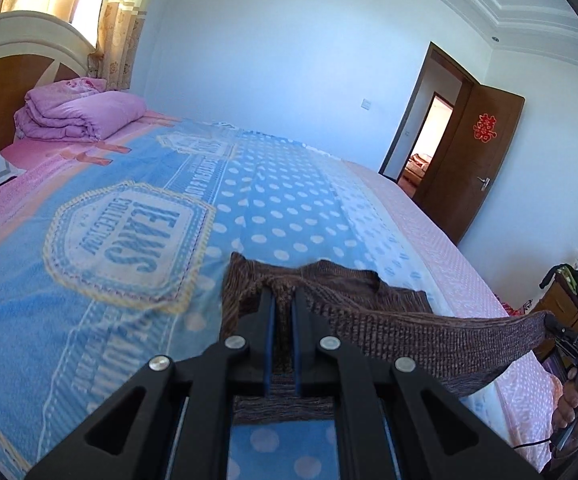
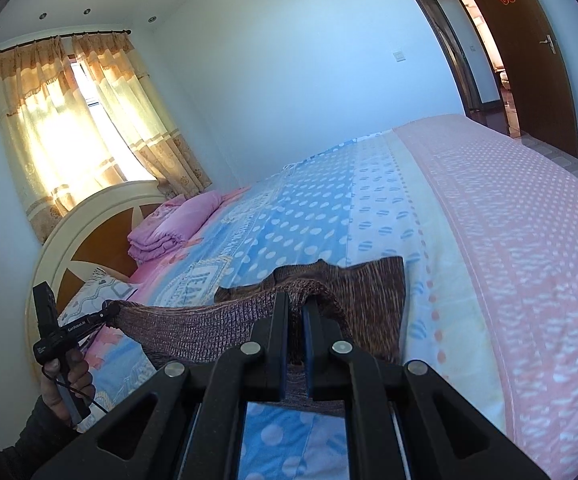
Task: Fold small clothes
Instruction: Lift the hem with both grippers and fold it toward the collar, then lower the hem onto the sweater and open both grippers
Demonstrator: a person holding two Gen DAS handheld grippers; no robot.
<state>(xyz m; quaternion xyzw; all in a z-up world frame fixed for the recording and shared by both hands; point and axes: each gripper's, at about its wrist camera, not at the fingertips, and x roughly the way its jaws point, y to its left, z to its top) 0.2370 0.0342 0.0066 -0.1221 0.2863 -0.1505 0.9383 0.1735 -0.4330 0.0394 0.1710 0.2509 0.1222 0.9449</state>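
- Knitwear aloft: your 2 grippers, left gripper (image 1: 283,300) and right gripper (image 2: 295,306), each pinch the brown knit garment (image 1: 429,332) by one edge.
- Its far part rests on the bedspread (image 1: 129,300); the held edge stretches taut, likely for a clean fold.

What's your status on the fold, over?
Left gripper, right gripper both shut on sweater. Near edge lifted, stretched between them. Bed ahead unobstructed.
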